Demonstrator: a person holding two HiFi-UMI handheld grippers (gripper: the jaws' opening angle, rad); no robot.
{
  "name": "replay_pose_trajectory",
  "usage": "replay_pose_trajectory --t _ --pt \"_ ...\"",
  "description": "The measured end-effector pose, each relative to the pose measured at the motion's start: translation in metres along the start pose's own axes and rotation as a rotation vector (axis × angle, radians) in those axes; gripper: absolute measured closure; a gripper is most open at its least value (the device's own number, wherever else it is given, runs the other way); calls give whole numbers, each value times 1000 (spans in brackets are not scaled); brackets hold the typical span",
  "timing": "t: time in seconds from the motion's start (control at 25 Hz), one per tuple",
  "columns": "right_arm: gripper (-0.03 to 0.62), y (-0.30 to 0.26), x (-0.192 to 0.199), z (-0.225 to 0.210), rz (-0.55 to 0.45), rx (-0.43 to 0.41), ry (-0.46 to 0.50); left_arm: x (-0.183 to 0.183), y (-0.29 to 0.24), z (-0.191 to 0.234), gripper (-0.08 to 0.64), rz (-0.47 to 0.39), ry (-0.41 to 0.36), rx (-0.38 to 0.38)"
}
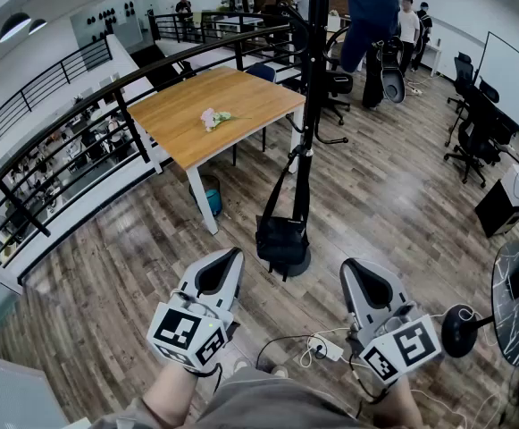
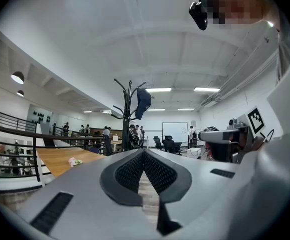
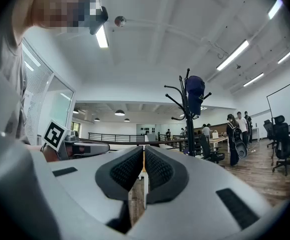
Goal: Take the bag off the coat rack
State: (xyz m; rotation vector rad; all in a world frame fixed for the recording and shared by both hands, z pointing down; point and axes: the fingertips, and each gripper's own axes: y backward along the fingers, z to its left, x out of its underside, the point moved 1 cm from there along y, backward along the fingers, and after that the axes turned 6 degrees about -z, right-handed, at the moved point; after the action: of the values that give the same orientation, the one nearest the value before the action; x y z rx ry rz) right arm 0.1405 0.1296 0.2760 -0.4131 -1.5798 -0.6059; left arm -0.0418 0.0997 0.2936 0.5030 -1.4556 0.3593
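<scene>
**Grippers closed, bag hanging on the rack**

Both tools are out front and empty. The left gripper (image 1: 223, 264) has its jaws pressed together with nothing between them, and its own view confirms it (image 2: 144, 156). The right gripper (image 1: 357, 271) is the same, pads meeting on air (image 3: 144, 156). They sit side by side on the near side of the coat rack (image 1: 313, 88), well short of it.

The target is the black bag (image 1: 282, 239), which hangs low against the rack's pole, just above its base. Its strap (image 1: 277, 190) runs up to a point partway up the pole. A blue garment (image 1: 371, 7) is draped at the very top of the rack. A wooden table (image 1: 241, 92) stands to the rack's left.

From the gripper views only the upper rack (image 2: 129, 109) shows; the bag is hidden below the jaws.

This looks like the approach, with nothing yet touched. The next move calls for closing the gap to the rack and parting one set of jaws. That gripper then pinches the strap near its top and lifts it up and clear, while the other could steady the bag's body so it does not swing into the pole.
</scene>
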Motion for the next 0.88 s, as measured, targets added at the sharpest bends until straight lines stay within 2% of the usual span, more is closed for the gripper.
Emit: replay_pose_trajectory --t 0.44,0.56,0.64,0.68,0.72,0.76,0.88 --pt "555 12 5 -6 -8 6 -28 2 -1 -14 541 0 -7 14" --pt "555 16 4 -9 -37 16 -45 4 -3 -20 541 -3 -4 32" --pt "543 18 0 -11 -69 47 -33 1 -1 -21 540 -30 -15 14" --pt "461 19 -2 -11 -80 58 -20 -2 0 -21 491 -44 -24 6" --pt "389 20 -3 -12 -87 65 -11 -3 0 -21 373 -52 -27 3" --pt "376 20 -4 -15 -91 71 -8 -4 -2 -20 339 -51 -25 3" --pt "373 19 -2 -27 -86 89 -32 1 -10 -15 339 -23 -21 -7"
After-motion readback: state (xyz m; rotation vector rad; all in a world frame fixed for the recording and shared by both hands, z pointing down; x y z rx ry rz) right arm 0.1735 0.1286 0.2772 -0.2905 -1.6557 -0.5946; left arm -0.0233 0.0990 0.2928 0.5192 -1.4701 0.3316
